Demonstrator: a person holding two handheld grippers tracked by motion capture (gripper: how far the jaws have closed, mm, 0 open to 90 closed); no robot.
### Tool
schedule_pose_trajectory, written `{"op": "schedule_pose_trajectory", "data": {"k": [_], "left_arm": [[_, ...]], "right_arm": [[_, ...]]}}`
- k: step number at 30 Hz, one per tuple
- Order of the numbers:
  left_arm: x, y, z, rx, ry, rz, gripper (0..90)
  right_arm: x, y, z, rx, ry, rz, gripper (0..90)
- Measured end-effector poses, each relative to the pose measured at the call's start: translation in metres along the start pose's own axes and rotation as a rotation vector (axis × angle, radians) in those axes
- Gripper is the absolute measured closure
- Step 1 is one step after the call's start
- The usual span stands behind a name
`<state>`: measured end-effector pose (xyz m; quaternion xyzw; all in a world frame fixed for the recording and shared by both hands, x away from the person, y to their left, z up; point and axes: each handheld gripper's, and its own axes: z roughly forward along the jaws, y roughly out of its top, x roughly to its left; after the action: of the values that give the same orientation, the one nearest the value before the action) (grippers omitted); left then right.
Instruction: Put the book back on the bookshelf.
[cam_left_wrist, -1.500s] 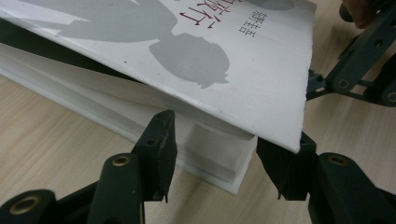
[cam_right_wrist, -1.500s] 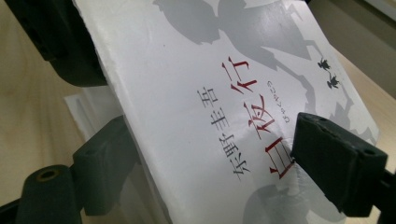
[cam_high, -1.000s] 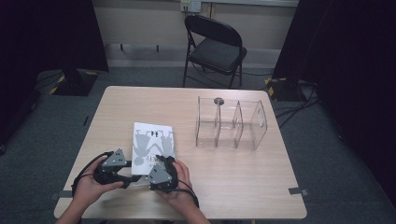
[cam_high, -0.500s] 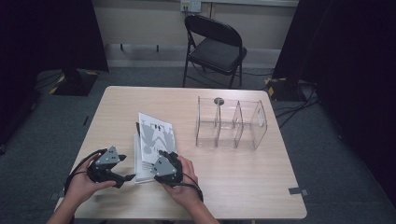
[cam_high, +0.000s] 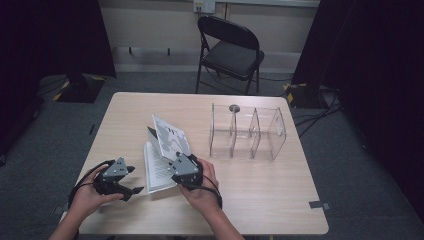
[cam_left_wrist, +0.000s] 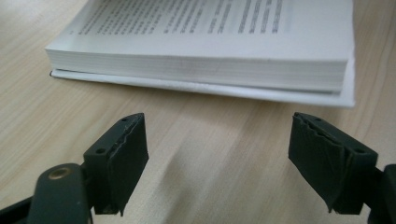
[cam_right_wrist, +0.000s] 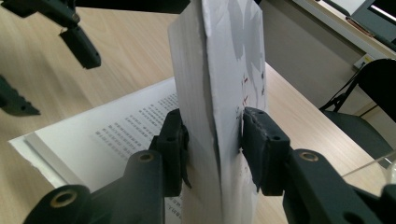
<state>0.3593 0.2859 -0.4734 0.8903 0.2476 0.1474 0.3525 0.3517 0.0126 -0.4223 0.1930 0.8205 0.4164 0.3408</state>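
Book (cam_high: 159, 170) lies open on the near-left part of the table (cam_high: 260, 190). The right gripper (cam_high: 184, 167) is clamped on the front cover plus a sheaf of leading pages (cam_right_wrist: 217, 93), holding them lifted upright off the text block. Its jaws have just been closing, and in the right gripper view both pads press the paper from either side, so the grip looks firm. The sheaf is pinched near its lower edge, probably so it can pivot about the spine without tearing.

Left gripper (cam_high: 116, 181) sits on the near-left side just beside the book, jaws apart with nothing between them; they have just been opening. The left gripper view looks at the page stack's edge (cam_left_wrist: 201, 74) from low over the tabletop. My read: it's placed there to steady or pin the lower block while the right one swings the cover.

Clear divider rack (cam_high: 247, 132) stands on the far-right side, well apart from the book and untouched. Likely destination, but that's a guess. Folding chair (cam_high: 227, 50) stands beyond the table.

Risk: thin pages slipping out of the pinch.
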Motion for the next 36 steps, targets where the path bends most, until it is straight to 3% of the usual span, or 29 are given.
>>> {"op": "schedule_pose_trajectory", "data": {"k": [5,9,17,19,20,21,22,24,26,28,32,33,35,36], "left_arm": [[0.001,-0.003,0.004,-0.011,-0.011,-0.006,17.8],[0.002,-0.005,0.007,0.018,-0.002,0.001,17.9],[-0.003,-0.002,0.023,0.018,0.002,0.009,16.9],[-0.001,0.001,0.025,0.028,0.015,0.038,16.8],[-0.003,0.003,0.026,0.016,0.026,0.022,16.9],[-0.002,0.005,0.027,0.031,0.043,0.055,16.9],[-0.004,0.005,0.029,0.015,0.049,0.037,16.6],[-0.002,0.007,0.030,0.027,0.041,0.058,16.6],[-0.004,0.008,0.033,0.008,0.045,0.047,16.4],[-0.002,0.009,0.033,0.016,0.068,0.065,16.6],[-0.001,0.012,0.032,0.009,0.082,0.062,18.0],[-0.002,0.013,0.033,-0.008,0.089,0.043,18.3],[-0.003,0.017,0.031,-0.031,0.099,0.053,18.3],[-0.003,0.020,0.030,-0.013,0.109,0.081,18.0]], "right_arm": [[-0.010,0.008,-0.006,0.013,-0.004,0.025,63.6],[-0.012,0.011,-0.007,0.026,0.002,0.028,63.8],[-0.016,0.021,-0.010,0.064,0.017,0.042,64.0],[-0.017,0.024,-0.010,0.073,0.019,0.040,64.1],[-0.017,0.025,-0.010,0.074,0.023,0.041,64.0],[-0.017,0.026,-0.011,0.078,0.025,0.040,64.0],[-0.017,0.027,-0.011,0.083,0.029,0.036,64.0],[-0.017,0.028,-0.011,0.085,0.029,0.038,64.0],[-0.017,0.029,-0.011,0.088,0.033,0.035,64.0],[-0.017,0.030,-0.011,0.092,0.038,0.033,63.9],[-0.018,0.031,-0.013,0.093,0.046,0.034,63.9],[-0.018,0.032,-0.014,0.097,0.051,0.032,64.0],[-0.018,0.033,-0.014,0.099,0.055,0.030,63.9],[-0.017,0.034,-0.015,0.101,0.057,0.027,63.9]]}}
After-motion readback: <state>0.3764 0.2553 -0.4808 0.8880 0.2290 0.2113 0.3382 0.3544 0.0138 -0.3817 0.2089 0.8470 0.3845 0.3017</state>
